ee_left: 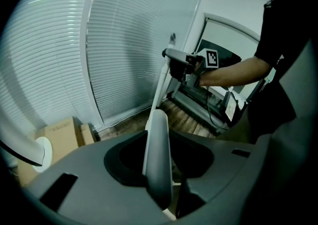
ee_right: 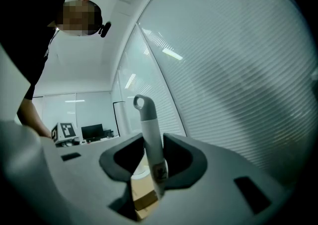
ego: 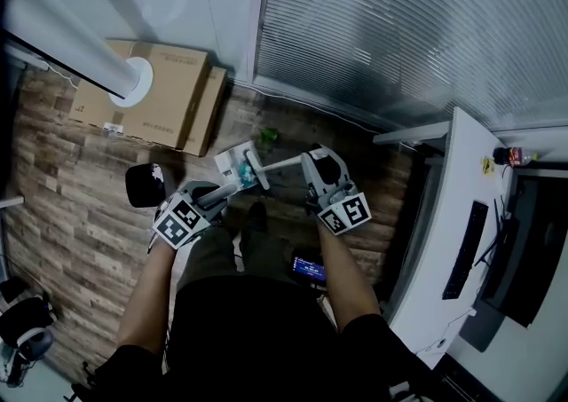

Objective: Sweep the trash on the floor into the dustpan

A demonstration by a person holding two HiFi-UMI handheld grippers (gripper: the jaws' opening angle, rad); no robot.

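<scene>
In the head view I stand over a wood-pattern floor. My left gripper [ego: 217, 196] is shut on the thick white dustpan handle [ee_left: 158, 159], and the dustpan [ego: 235, 165] sits low in front of my feet. My right gripper [ego: 311, 165] is shut on the thin white broom handle [ee_right: 149, 139], whose looped end [ee_right: 140, 103] sticks out past the jaws. In the left gripper view the broom pole [ee_left: 160, 85] rises beside the right gripper [ee_left: 189, 65]. A small green scrap of trash [ego: 268, 136] lies on the floor near the window, beyond the dustpan.
Cardboard boxes [ego: 155, 94] and a white tube [ego: 80, 36] stand at the back left. A window with blinds [ego: 399, 27] runs along the far wall. A white desk [ego: 444, 240] with a keyboard [ego: 466, 249] and a bottle [ego: 515, 157] is at the right. A black object [ego: 144, 185] lies left of my left gripper.
</scene>
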